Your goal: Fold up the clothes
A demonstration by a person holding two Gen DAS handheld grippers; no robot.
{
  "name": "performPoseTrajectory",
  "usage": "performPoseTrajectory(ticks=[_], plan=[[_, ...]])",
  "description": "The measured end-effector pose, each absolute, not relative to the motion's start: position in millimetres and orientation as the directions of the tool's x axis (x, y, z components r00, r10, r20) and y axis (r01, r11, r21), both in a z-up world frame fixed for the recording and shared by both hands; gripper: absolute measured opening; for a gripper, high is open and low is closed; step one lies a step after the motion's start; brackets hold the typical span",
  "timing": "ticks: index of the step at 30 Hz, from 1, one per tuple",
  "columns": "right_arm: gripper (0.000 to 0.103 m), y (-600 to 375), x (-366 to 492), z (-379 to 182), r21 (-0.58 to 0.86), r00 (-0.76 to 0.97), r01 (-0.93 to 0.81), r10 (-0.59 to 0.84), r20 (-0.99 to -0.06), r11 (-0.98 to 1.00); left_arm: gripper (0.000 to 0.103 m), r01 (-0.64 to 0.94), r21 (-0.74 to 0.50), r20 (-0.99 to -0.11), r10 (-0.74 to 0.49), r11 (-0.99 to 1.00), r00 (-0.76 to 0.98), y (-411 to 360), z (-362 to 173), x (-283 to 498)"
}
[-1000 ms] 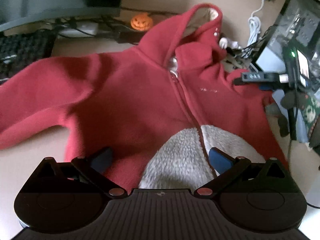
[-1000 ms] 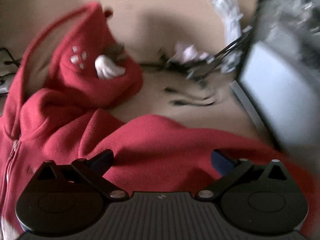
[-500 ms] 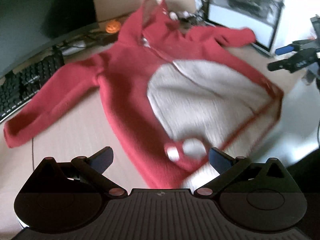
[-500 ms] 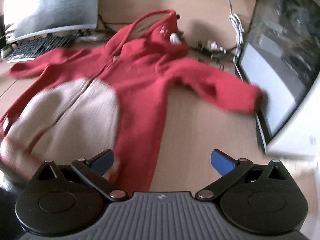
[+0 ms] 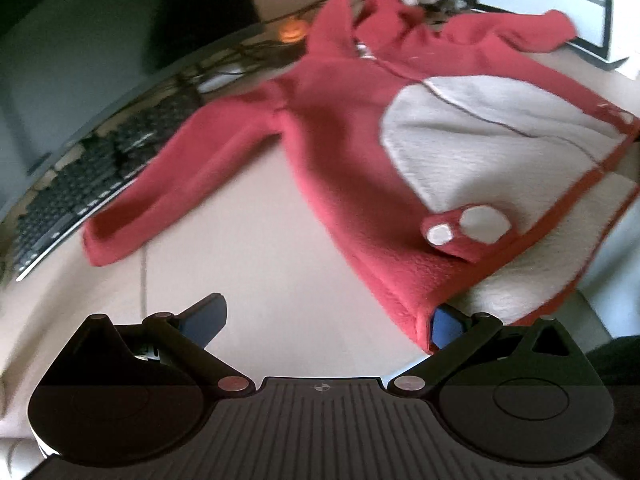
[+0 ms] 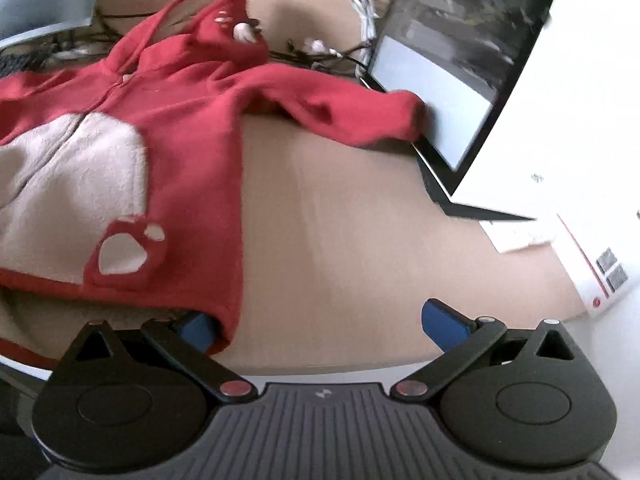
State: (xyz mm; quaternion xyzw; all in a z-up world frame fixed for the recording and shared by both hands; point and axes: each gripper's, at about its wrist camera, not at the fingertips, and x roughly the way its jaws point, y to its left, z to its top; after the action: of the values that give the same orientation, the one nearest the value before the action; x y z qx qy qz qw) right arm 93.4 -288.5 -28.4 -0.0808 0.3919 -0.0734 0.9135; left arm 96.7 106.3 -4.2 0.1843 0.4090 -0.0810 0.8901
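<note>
Since half a second ago both cameras have come nearer the desk and the hoodie's near hem, which now reaches the fingertips; one red hoodie (image 5: 340,128) lies zip-up and spread on the desk (image 5: 248,248), hood far, cream belly panel near, two sleeves out, left sleeve (image 5: 160,184) toward the keyboard (image 5: 80,184), right sleeve (image 6: 340,108) with its cuff against the monitor (image 6: 448,92) on the right; one paw patch shows at each near hem corner; left gripper (image 5: 326,318) jaws apart, its right finger at the hoodie's near-left hem corner, contact unclear, left finger over bare desk; right gripper (image 6: 320,322) jaws apart, its left finger tucked under the near-right hem corner, right finger over bare desk; neither clamped on cloth; no containers seen; one orange pumpkin (image 5: 294,30) far behind the hood, one white box (image 6: 576,184) right of the monitor, a second dark monitor (image 5: 80,40) far left, white cable (image 6: 366,8) by the far wall; frames blurred.
</note>
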Motion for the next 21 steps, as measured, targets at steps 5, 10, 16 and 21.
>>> performPoseTrajectory(ticks=[5, 10, 16, 21], plan=[[0.103, -298, 77, 23, -0.105, 0.762, 0.100, -0.144, -0.631, 0.989, 0.103, 0.274, 0.309, -0.710, 0.029, 0.911, 0.704, 115, 24, 87], [0.103, -289, 72, 27, -0.167, 0.753, 0.062, -0.156, -0.640, 0.984, 0.103, 0.263, 0.252, -0.704, -0.011, 0.931, 0.711, 131, 49, 78], [0.103, -288, 64, 24, -0.163, 0.735, 0.091, -0.176, -0.655, 0.982, 0.103, 0.308, 0.251, -0.731, -0.029, 0.918, 0.681, 134, 43, 71], [0.103, -289, 69, -6, -0.187, 0.633, 0.094, -0.204, -0.747, 0.978, 0.103, 0.354, 0.164, -0.777, -0.100, 0.921, 0.621, 140, 33, 77]])
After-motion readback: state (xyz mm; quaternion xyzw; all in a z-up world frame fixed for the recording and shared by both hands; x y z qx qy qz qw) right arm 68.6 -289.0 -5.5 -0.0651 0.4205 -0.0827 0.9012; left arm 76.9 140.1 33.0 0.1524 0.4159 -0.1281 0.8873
